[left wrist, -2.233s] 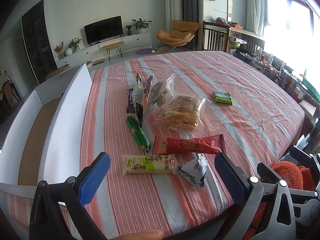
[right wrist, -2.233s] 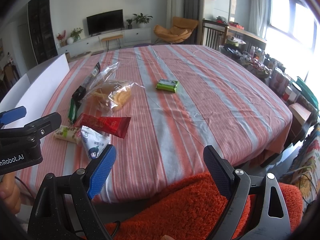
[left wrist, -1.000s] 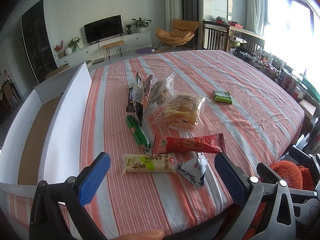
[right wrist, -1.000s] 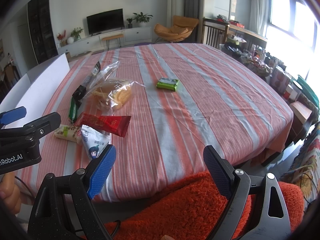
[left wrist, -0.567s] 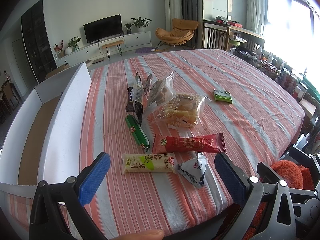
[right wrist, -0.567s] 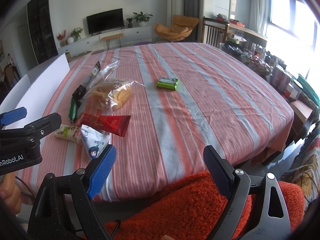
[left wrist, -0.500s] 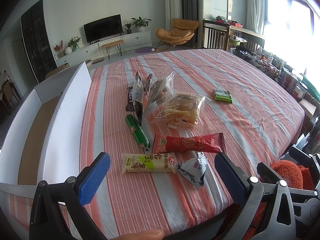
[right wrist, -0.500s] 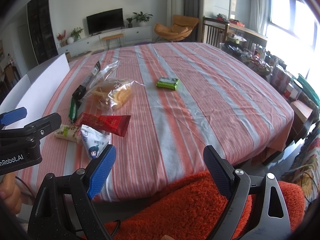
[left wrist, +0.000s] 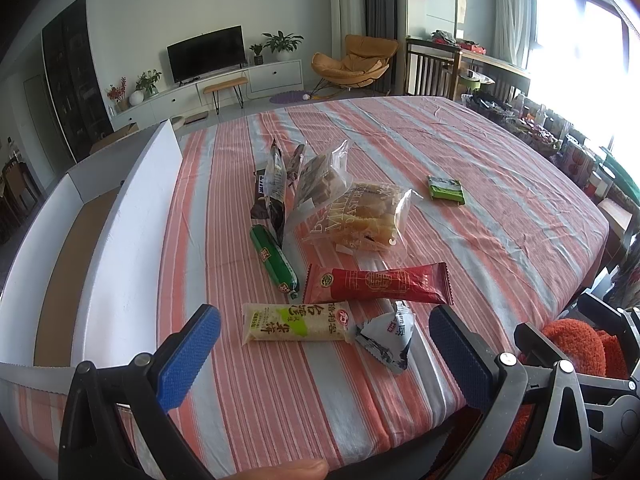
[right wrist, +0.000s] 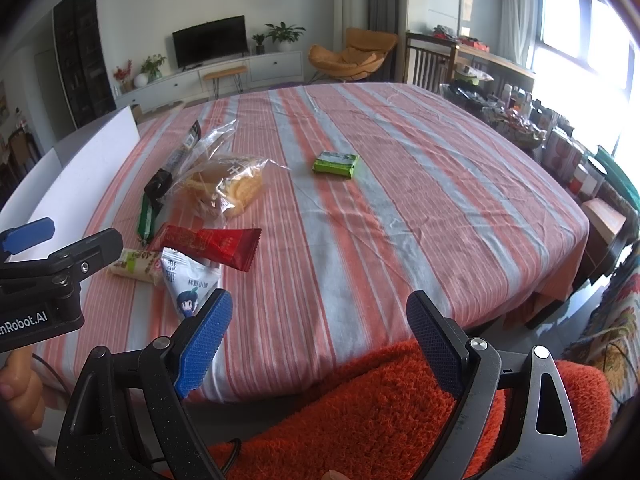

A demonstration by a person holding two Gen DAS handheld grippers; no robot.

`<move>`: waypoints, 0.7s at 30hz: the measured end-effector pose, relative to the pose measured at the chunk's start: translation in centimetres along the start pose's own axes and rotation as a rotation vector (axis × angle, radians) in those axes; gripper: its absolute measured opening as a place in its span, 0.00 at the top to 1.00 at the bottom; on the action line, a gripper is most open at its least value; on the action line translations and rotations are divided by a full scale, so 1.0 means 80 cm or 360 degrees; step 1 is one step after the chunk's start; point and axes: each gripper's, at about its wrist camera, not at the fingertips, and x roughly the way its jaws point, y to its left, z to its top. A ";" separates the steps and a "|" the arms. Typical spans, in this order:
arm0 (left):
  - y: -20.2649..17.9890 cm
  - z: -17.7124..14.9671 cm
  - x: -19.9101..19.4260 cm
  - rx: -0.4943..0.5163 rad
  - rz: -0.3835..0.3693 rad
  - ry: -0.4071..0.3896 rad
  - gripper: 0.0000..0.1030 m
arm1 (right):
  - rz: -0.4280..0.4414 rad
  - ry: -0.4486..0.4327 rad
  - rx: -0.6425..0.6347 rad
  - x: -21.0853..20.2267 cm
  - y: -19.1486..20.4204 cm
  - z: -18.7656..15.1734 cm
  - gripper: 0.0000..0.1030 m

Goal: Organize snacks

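Several snack packs lie on the striped tablecloth (left wrist: 500, 216): a cream-and-green bar (left wrist: 296, 322), a red bar (left wrist: 376, 283), a white triangular pack (left wrist: 388, 338), a green stick (left wrist: 274, 258), a clear bread bag (left wrist: 360, 216), dark upright packs (left wrist: 272, 188) and a small green pack (left wrist: 446, 189). My left gripper (left wrist: 324, 354) is open and empty, just short of the cream bar and the white pack. My right gripper (right wrist: 318, 340) is open and empty at the table's near edge, right of the white pack (right wrist: 188, 284).
A white cardboard box (left wrist: 132, 236) with a brown floor stands along the table's left side. The person's orange fuzzy sleeve (right wrist: 360, 412) fills the bottom of the right wrist view. The left gripper's body (right wrist: 40, 280) shows at that view's left. Cluttered shelves (right wrist: 560, 148) stand to the right.
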 end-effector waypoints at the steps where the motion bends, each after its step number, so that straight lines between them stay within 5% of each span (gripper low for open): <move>1: 0.000 0.000 0.000 0.0000 0.0000 0.0000 0.00 | 0.0001 0.0000 0.0000 0.000 0.001 -0.001 0.11; 21: 0.000 0.000 0.000 -0.0001 -0.0001 0.0002 0.00 | 0.0002 0.0004 0.0003 0.000 -0.001 0.002 0.11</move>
